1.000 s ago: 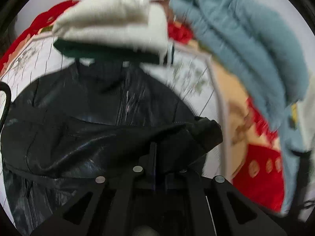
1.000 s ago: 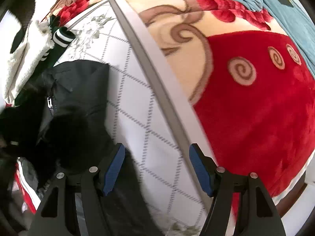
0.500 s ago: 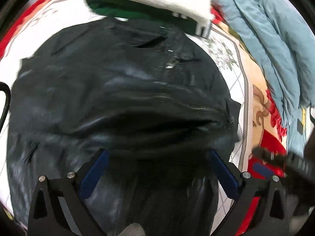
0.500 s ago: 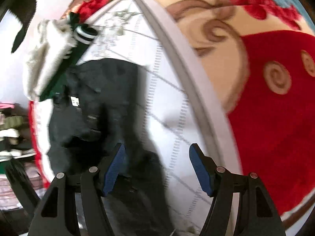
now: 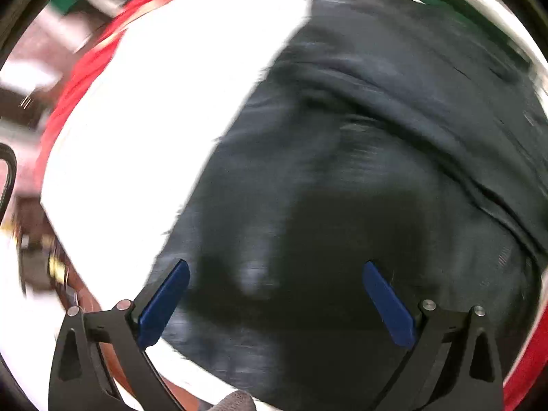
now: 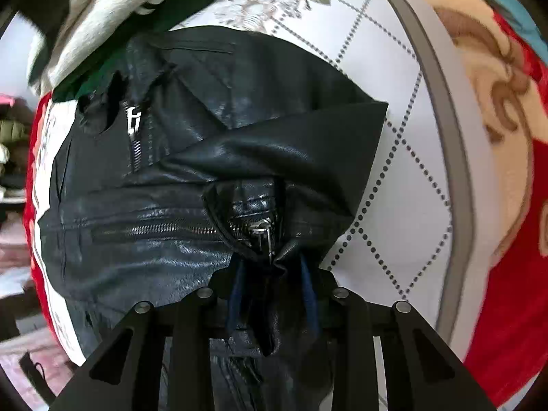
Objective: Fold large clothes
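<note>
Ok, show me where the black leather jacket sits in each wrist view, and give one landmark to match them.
Left wrist: the black leather jacket fills the centre and right, blurred, beyond the open left gripper.
Right wrist: it covers the centre and left, a fold pinched in the right gripper.
Shared landmark: the white sheet under the jacket.

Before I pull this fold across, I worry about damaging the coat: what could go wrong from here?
1. The right gripper pinches the black jacket right beside a zipper pull; tugging may strain it.
2. The left gripper is open, so the jacket could drag along the white sheet.
3. The folded white garment touches the collar and could shift.
</note>
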Tool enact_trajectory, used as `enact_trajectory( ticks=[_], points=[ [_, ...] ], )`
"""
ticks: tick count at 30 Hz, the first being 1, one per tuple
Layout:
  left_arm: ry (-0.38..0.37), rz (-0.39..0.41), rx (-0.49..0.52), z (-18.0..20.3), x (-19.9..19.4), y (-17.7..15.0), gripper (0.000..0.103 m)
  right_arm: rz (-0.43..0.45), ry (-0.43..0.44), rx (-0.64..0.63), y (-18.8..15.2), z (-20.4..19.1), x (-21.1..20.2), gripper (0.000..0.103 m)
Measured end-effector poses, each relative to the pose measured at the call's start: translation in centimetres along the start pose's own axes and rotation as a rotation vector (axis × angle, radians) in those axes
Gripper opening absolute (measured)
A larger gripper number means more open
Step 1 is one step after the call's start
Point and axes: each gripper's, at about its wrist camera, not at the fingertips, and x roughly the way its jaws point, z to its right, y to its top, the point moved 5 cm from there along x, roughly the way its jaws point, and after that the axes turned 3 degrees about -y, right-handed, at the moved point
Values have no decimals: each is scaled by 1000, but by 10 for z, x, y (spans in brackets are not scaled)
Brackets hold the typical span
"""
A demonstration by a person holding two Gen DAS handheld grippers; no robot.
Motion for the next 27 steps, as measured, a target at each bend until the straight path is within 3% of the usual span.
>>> enact_trajectory(
  ticks=[3,4,6,8,11,13,14,15,16,17,20,23,27],
  points=[
    [20,18,-96,-35,-2,-2,103,3,110,94,-8,14,-20,41],
    [12,15,-109,-41,-1,-3,103,1,136,129,-14,23,-26,54],
    [-32,-18,-116,-46,11,-3,103,-2,135,176,-30,39,-34,68],
    [-76,-52,-115,-47,24,-5,103,-30,122,192,-49,50,-30,68],
    [-138,-74,-92,-42,38,-2,79,-133,139,227,-84,56,-1,68],
    [-122,-10,-37,-37,30,7,22,-169,196,258,-98,51,17,68],
    [-127,-3,-18,-35,28,9,20,-149,180,251,-98,47,18,68],
    [-130,1,-1,-34,27,12,13,-124,176,247,-96,43,17,59],
    [-136,3,9,-33,28,15,8,-99,184,244,-94,38,16,26],
    [-152,-5,23,-32,29,18,8,-98,187,243,-95,32,17,16],
    [-167,8,73,-37,28,35,7,-88,177,276,-96,21,17,12],
    [-155,49,112,-46,28,68,7,-110,263,323,-109,-11,15,12],
    [-110,133,181,-52,29,136,7,-160,391,335,-135,-64,13,10]
  ],
)
